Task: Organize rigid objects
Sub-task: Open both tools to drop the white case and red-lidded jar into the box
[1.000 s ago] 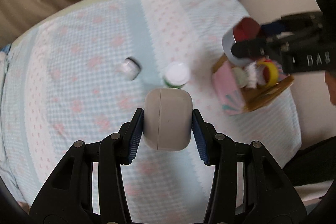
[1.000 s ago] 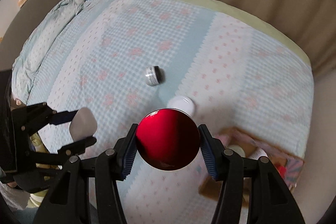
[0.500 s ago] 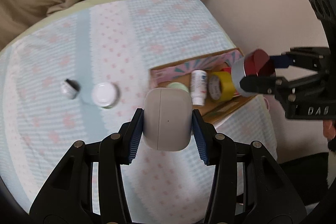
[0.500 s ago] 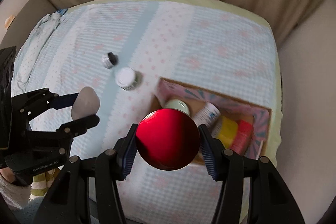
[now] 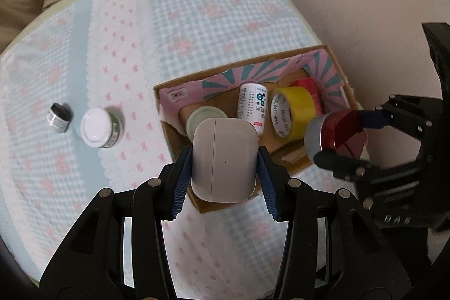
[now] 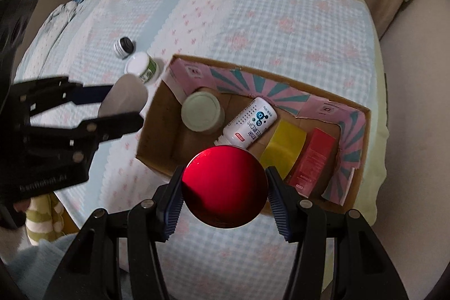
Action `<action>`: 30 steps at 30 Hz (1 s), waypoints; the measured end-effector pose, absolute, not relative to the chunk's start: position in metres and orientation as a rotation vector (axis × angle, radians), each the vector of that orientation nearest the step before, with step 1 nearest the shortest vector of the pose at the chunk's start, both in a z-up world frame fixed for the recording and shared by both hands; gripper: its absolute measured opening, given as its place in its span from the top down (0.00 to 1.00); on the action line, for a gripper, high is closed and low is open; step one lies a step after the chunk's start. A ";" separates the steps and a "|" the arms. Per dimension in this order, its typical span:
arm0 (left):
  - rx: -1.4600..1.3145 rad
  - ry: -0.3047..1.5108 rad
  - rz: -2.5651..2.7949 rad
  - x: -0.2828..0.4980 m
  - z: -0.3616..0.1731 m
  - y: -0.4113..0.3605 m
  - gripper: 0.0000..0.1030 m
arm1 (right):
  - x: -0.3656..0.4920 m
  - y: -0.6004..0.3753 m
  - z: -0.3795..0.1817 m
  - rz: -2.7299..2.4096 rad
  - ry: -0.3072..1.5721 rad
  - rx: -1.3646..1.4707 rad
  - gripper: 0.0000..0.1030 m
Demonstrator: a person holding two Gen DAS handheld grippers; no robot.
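Observation:
My left gripper [image 5: 224,159] is shut on a white earbud case [image 5: 224,156], held above the near left corner of an open cardboard box [image 5: 180,142]. My right gripper [image 6: 224,179] is shut on a round red-lidded tin [image 6: 224,187], held above the box's near edge [image 6: 152,159]. The box holds a pale green-lidded jar [image 6: 200,111], a white bottle [image 6: 250,123], a yellow tape roll [image 6: 284,151] and a red carton [image 6: 312,162]. The right gripper with the tin [image 5: 346,131] shows in the left wrist view; the left gripper with the case [image 6: 123,97] shows in the right wrist view.
A white-lidded jar [image 5: 98,128] and a small silver-and-black cap [image 5: 58,117] stand on the checked cloth [image 5: 197,18] left of the box. Beige curtains hang behind the table. The table edge drops off just right of the box.
Both grippers have moved right across the table, from over the loose jar and cap to over the box. Each still holds its object.

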State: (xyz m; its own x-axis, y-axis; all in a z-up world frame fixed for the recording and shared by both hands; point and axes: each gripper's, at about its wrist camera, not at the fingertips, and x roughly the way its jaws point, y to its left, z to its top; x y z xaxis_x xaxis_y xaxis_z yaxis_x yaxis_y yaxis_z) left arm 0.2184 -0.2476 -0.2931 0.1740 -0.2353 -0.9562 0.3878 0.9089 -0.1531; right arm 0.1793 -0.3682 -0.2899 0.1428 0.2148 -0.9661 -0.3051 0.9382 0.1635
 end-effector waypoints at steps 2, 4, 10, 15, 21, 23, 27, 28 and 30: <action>0.148 1.346 -0.438 0.225 -0.306 -0.255 0.59 | 0.180 -0.371 -0.301 0.391 1.375 -0.073 0.50; 0.158 1.364 -0.435 0.229 -0.319 -0.262 0.59 | 0.181 -0.374 -0.312 0.408 1.369 -0.059 0.50; 0.178 1.421 -0.430 0.231 -0.358 -0.271 0.59 | 0.185 -0.374 -0.338 0.445 1.337 -0.093 0.50; 0.191 1.459 -0.418 0.231 -0.378 -0.272 0.59 | 0.192 -0.372 -0.352 0.485 1.331 -0.133 0.50; 0.210 1.478 -0.403 0.233 -0.383 -0.276 0.59 | 0.193 -0.367 -0.359 0.531 1.324 -0.167 0.50; 0.203 1.475 -0.404 0.234 -0.379 -0.276 0.12 | 0.191 -0.369 -0.360 0.524 1.327 -0.161 0.43; 0.175 1.432 -0.410 0.234 -0.366 -0.266 0.00 | 0.185 -0.376 -0.356 0.553 1.319 -0.111 0.00; 0.168 1.431 -0.405 0.233 -0.365 -0.262 0.00 | 0.182 -0.379 -0.355 0.554 1.313 -0.102 0.00; 0.163 1.430 -0.395 0.233 -0.364 -0.256 0.00 | 0.179 -0.382 -0.354 0.536 1.299 -0.101 0.00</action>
State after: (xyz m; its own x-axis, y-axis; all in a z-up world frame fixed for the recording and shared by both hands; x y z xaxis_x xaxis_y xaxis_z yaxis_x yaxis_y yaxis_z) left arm 0.2328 -0.2563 -0.3640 0.0896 -0.1676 -0.9818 0.3604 0.9244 -0.1249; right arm 0.1794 -0.3822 -0.3545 0.1656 0.3203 -0.9327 -0.4309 0.8742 0.2238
